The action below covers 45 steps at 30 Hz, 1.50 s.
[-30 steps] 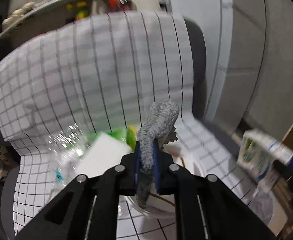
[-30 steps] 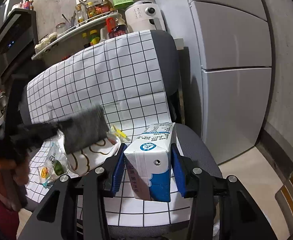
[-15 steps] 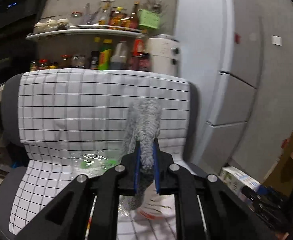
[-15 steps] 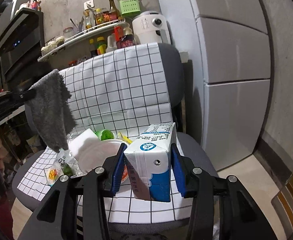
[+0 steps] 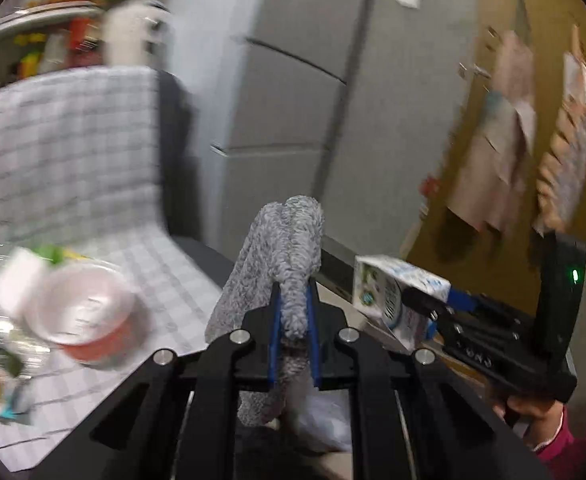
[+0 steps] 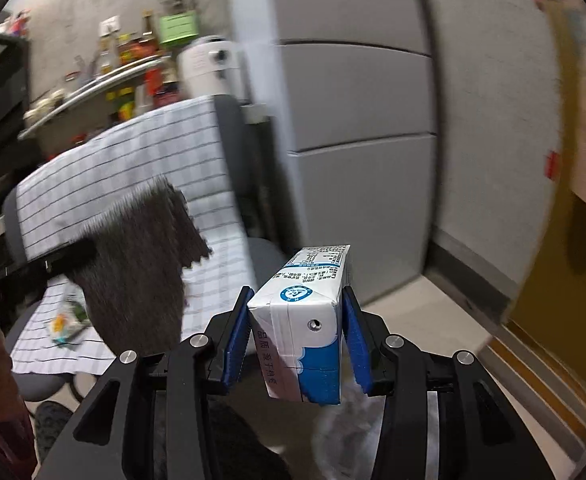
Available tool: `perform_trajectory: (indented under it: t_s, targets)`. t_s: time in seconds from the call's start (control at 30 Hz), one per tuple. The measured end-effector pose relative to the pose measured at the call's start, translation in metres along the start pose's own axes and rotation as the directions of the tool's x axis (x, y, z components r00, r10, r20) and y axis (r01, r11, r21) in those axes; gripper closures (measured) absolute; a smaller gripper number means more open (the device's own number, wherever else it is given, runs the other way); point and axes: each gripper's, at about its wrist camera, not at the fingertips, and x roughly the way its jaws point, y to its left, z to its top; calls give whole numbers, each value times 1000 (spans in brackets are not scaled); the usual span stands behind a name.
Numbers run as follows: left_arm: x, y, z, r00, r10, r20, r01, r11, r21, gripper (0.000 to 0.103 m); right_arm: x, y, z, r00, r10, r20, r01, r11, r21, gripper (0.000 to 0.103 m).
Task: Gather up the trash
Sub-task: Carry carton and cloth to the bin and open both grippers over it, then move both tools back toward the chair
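Both views have swung from chair point(image 5: 73, 152) toward fridge point(image 5: 293, 92).

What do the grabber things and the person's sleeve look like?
Each gripper is black plastic with silver round bolts and two blue pads: the left gripper and the right gripper. From the left camera, the right one's black handle shows a small green light. The sleeve is dark pink.
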Motion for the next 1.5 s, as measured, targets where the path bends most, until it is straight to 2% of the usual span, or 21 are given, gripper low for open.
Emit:
perform_trajectory:
  t_s: [0.13, 0.23, 0.37, 0.43, 0.5, 0.63, 0.73, 0.77, 0.8, 0.83, 0.87, 0.93, 1.0, 1.17, 1.3, 1.43, 1.5]
  targets:
    - [52, -38, -17, 990, -70, -122, 77, 996, 48, 94, 3, -47, -17, 998, -59, -30, 62, 994, 91, 59]
    - [104, -60, -32, 965, -98, -242, 116, 991, 63, 94, 8, -75, -27, 995, -86, -51, 92, 986, 141, 59]
    - [156, -75, -48, 931, -119, -345, 150, 987, 63, 93, 14, -105, -41, 991, -111, -81, 124, 975, 186, 59]
    - [175, -81, -56, 914, -111, -390, 151, 986, 73, 86, 19, -116, -46, 988, -121, -98, 138, 971, 196, 58]
    - [191, -83, -59, 903, -82, -422, 129, 988, 82, 53, 27, -124, -53, 984, -133, -120, 156, 967, 201, 58]
    - [201, -68, -63, 908, -34, -417, 84, 991, 101, 43, 54, -135, -69, 972, -147, -186, 184, 961, 204, 58]
    - [199, -62, -61, 915, -7, -403, 49, 995, 92, 42, 86, -134, -85, 956, -123, -268, 179, 964, 196, 52]
    - [198, -58, -60, 919, 13, -394, 25, 995, 92, 42, 99, -131, -91, 944, -123, -307, 185, 966, 181, 46]
    - [195, -51, -58, 922, 29, -387, 6, 996, 89, 41, 113, -127, -99, 927, -133, -350, 198, 968, 156, 35]
    - [190, -45, -55, 924, 43, -379, -12, 996, 85, 41, 123, -123, -104, 915, -141, -378, 206, 969, 137, 32]
    - [184, -42, -51, 926, 53, -373, -24, 996, 82, 41, 133, -119, -111, 901, -137, -411, 204, 971, 124, 30]
    - [175, -33, -47, 931, 78, -356, -52, 995, 81, 41, 138, -115, -114, 898, -106, -427, 183, 972, 145, 30]
    - [163, -22, -44, 936, 113, -333, -91, 993, 80, 40, 133, -112, -110, 906, -89, -414, 170, 972, 162, 30]
    - [133, -4, -36, 946, 155, -286, -146, 988, 51, 38, 109, -106, -85, 933, -111, -343, 170, 974, 149, 30]
    - [102, 15, -37, 947, 203, -248, -201, 979, 34, 35, 89, -81, -63, 953, -95, -287, 131, 985, 108, 30]
    - [70, 41, -47, 934, 265, -241, -273, 962, 3, 34, 77, -38, -45, 968, -36, -248, 49, 998, 44, 30]
    - [52, 57, -55, 907, 337, -251, -347, 938, 6, 33, 75, -16, -37, 972, 4, -233, 0, 1000, 17, 30]
